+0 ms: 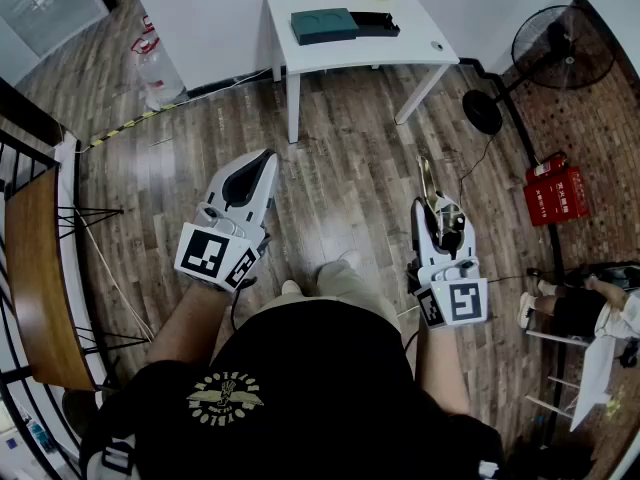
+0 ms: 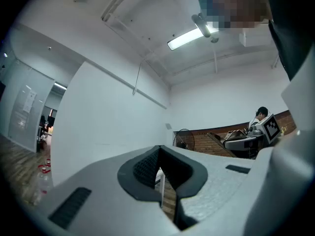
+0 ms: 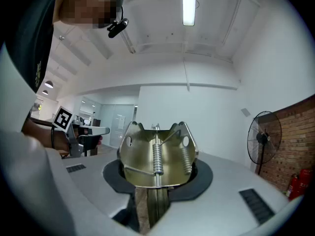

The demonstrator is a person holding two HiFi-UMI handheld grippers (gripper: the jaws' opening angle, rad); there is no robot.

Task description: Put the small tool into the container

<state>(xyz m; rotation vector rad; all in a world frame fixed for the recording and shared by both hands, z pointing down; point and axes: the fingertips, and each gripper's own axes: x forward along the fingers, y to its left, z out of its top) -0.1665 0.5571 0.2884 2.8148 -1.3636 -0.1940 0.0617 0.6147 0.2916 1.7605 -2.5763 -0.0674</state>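
so far only the pick-up looks done. the right gripper [image 1: 441, 230] has its jaws partway closed, clamped on the small tool [image 3: 156, 156], a brass-coloured spring clip standing up out of them. the left gripper [image 1: 250, 180] is closed on nothing. the dark green container [image 1: 323, 25] sits on the white table [image 1: 420, 43], well apart from both grippers. carrying the tool over and dropping it in are left to do.

No print is legible, not even the shirt emblem [image 1: 226, 398].
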